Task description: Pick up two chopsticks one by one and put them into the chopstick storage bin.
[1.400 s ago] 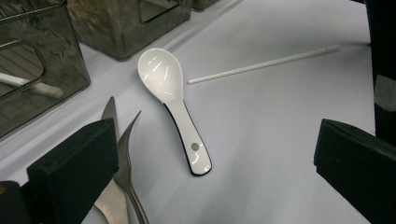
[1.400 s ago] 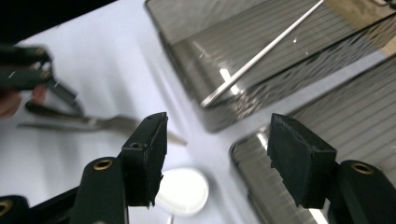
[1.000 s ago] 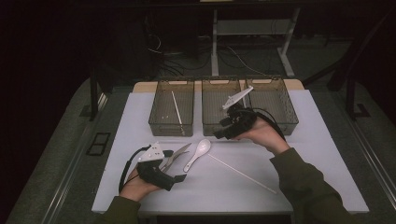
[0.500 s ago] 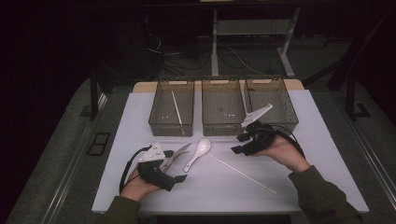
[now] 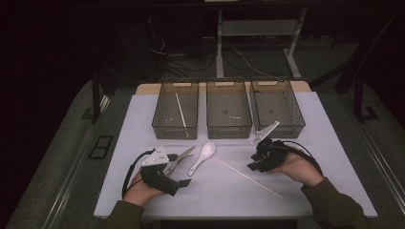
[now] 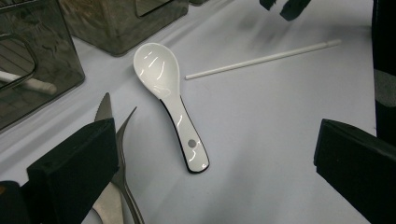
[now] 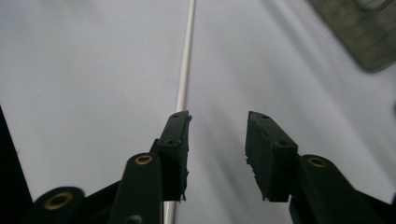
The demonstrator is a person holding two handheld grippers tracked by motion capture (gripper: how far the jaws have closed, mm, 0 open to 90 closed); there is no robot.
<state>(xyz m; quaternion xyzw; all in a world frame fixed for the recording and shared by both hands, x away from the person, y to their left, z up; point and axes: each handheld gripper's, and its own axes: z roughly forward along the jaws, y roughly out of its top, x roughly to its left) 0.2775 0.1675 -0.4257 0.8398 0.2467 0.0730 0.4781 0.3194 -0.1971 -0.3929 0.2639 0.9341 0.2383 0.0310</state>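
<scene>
Right gripper (image 5: 256,160): moved from the far bins down to the white stick (image 5: 247,177); jaws just narrowing, empty.
Left gripper (image 5: 177,171): near-left, jaws wide, unmoved.
Next: probably grasping the stick.

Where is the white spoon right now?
In the high view, the white spoon lies mid-table, between the metal cutlery on its left and the white chopstick.

Your right gripper (image 5: 254,161) has bare table (image 5: 334,143) around it. Three bins (image 5: 228,114) block the far side; spoon (image 5: 202,157) sits left.
</scene>
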